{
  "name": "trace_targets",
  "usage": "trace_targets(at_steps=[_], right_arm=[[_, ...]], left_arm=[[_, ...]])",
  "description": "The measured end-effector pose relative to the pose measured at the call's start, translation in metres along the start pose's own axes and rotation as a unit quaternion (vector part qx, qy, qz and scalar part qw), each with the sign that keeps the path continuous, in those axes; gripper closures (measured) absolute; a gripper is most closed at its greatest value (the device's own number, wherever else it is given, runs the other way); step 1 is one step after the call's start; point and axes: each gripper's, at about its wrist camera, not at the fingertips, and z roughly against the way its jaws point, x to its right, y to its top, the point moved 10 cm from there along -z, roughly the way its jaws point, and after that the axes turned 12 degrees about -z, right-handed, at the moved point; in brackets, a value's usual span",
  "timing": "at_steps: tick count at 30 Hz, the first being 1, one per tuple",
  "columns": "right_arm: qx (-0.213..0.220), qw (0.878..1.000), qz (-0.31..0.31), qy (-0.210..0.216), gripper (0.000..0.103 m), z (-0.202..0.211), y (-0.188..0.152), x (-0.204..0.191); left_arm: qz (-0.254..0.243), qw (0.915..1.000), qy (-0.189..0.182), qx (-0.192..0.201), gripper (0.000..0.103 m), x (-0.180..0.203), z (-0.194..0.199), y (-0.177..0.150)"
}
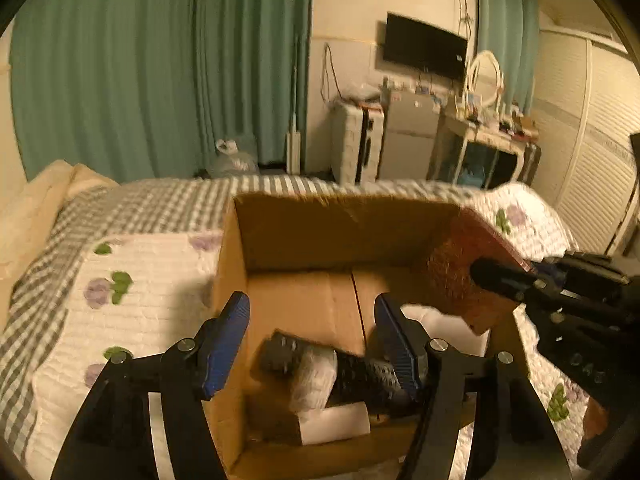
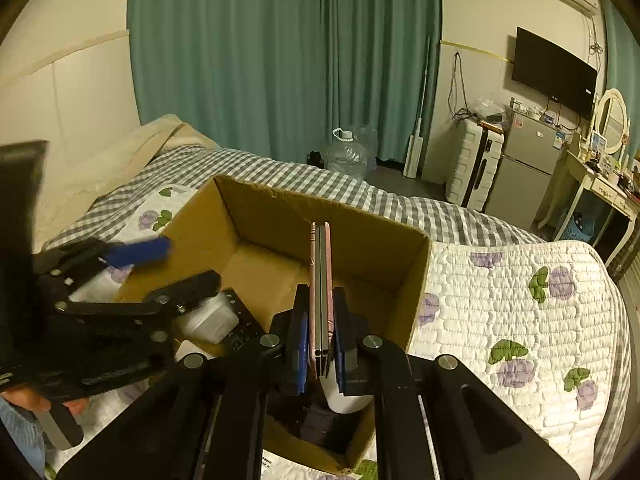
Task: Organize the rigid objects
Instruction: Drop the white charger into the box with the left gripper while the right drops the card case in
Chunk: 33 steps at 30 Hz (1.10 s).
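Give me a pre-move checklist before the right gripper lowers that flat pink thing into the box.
1. Right gripper grip on the flat pink item: ok, pads clamp both faces, item held edge-on.
2. Item over the cardboard box opening: ok.
3. Left gripper out of the drop path: not ok, open and hovering over the box's near end.
4. Free floor space in the box: ok, far half bare; remote and white containers sit at the near end.
5. Item identity: cannot tell.
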Motion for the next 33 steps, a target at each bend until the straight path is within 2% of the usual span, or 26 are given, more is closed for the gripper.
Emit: trace_targets(at_steps=[6, 10, 14, 16, 18, 19, 22, 23, 24, 26, 31, 33], right_arm=[[-0.001, 1.0, -0.004, -0.004, 0.094, -0.008, 0.01, -0.001], [-0.002, 1.0, 0.005, -0.019, 0.094, -0.029, 0.018, -0.003], [-0.01, 1.0, 0.01, -0.015, 0.092, -0.048, 0.014, -0.007], [-0.01, 1.0, 0.012, -0.023, 0.084, -0.046, 0.008, -0.006], [0.0, 1.0, 0.007, -0.027, 0.048, -0.032, 0.006, -0.003], [0.007, 1.0, 0.002, -0.026, 0.043, -0.024, 0.007, -0.002], [0.026, 0.999, -0.009, -0.028, 0.041, 0.011, 0.011, 0.002], [0.029, 0.999, -0.01, -0.028, 0.038, 0.022, 0.012, 0.003], [0.032, 0.999, -0.011, -0.028, 0.031, 0.033, 0.011, 0.002], [0.042, 0.998, -0.009, -0.035, 0.023, 0.061, 0.008, 0.002], [0.046, 0.998, -0.013, -0.052, 0.019, 0.105, -0.007, 0.004], [0.047, 0.997, -0.02, -0.055, 0.01, 0.113, -0.016, 0.004]], left_arm=[[0.004, 0.9999, 0.016, 0.005, 0.035, -0.008, 0.015, 0.006], [0.006, 0.9996, 0.026, 0.011, 0.035, -0.013, 0.022, 0.007], [0.005, 0.9992, 0.036, 0.018, 0.035, -0.016, 0.028, 0.007], [0.008, 0.999, 0.039, 0.023, 0.035, -0.017, 0.034, 0.006], [0.01, 0.9988, 0.04, 0.027, 0.035, -0.016, 0.042, 0.006], [0.01, 0.9987, 0.041, 0.03, 0.035, -0.015, 0.048, 0.007], [-0.004, 0.998, 0.045, 0.043, 0.035, -0.01, 0.07, 0.009], [-0.009, 0.9977, 0.05, 0.045, 0.035, -0.009, 0.076, 0.011], [-0.016, 0.997, 0.058, 0.049, 0.035, -0.007, 0.087, 0.012], [-0.019, 0.996, 0.065, 0.058, 0.03, -0.006, 0.105, 0.015], [-0.011, 0.9947, 0.07, 0.074, 0.028, -0.003, 0.147, 0.009], [-0.008, 0.9945, 0.075, 0.072, 0.026, -0.003, 0.155, 0.003]])
